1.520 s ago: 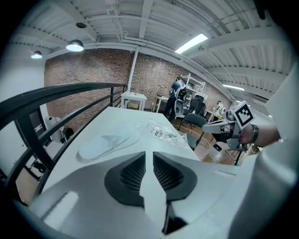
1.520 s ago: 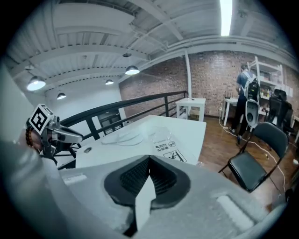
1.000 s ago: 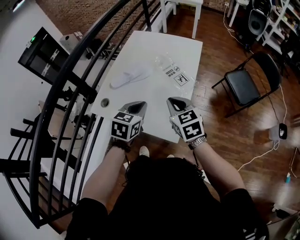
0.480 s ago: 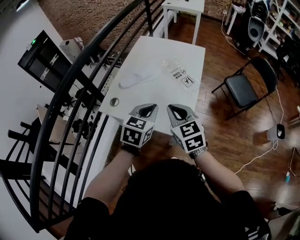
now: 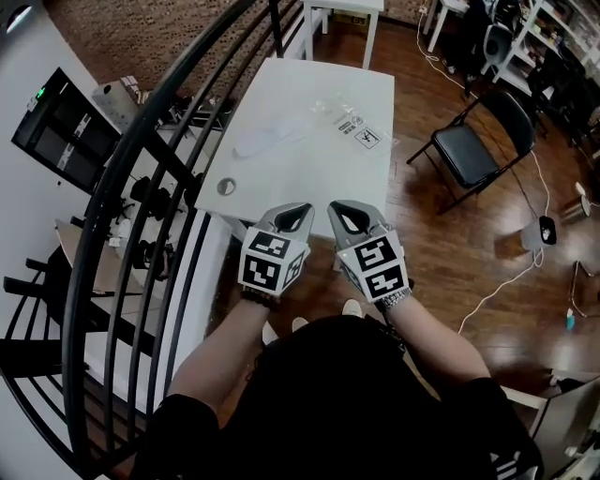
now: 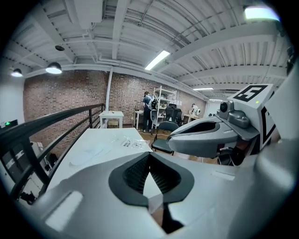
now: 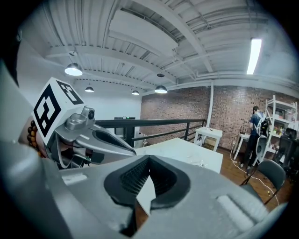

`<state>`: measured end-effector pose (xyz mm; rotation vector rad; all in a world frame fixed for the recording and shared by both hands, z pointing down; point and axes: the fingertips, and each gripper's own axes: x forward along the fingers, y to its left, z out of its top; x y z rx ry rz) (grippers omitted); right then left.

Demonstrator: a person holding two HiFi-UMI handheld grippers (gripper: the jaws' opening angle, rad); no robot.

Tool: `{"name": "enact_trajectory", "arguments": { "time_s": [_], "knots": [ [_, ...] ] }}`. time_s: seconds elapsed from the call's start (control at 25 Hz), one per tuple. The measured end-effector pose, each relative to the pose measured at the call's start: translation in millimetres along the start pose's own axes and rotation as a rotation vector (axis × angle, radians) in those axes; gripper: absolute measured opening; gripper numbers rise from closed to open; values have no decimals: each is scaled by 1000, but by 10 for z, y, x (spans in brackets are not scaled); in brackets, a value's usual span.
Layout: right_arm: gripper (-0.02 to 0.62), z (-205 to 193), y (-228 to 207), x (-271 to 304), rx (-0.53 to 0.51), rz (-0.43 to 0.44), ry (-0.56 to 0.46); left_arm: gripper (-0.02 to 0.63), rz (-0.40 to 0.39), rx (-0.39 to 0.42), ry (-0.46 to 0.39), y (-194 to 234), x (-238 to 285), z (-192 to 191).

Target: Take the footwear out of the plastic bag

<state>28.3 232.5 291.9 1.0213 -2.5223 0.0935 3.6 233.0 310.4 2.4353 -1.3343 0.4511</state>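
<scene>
A white slipper [image 5: 265, 141] lies on the white table [image 5: 309, 178], left of the middle. To its right, at the far side, lies a clear plastic bag [image 5: 352, 124] with printed labels; the slipper is outside it. My left gripper [image 5: 300, 210] and right gripper [image 5: 337, 208] hover side by side at the table's near edge, both shut with nothing between the jaws. The left gripper view looks over its shut tips [image 6: 149, 158] at the slipper [image 6: 88, 151] and bag [image 6: 128, 141] far ahead. In the right gripper view the tips [image 7: 149, 159] are shut too.
A black curved railing [image 5: 141, 187] runs along the table's left side. A black folding chair [image 5: 473, 155] stands on the wood floor to the right, with cables beyond it. A small white table [image 5: 342, 9] stands behind. A round hole [image 5: 226, 187] marks the table's near left corner.
Both grippers have drawn back from over the table to its near edge and come closer together. The table with slipper and bag now sits farther ahead in the head view.
</scene>
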Motion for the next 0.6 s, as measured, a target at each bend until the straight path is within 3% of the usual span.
{"name": "enact_trajectory", "arguments": {
  "time_s": [0.6],
  "knots": [
    [-9, -64, -164, -163, -12, 24, -9, 15, 29, -17, -23, -243, 100, 47]
  ]
}}
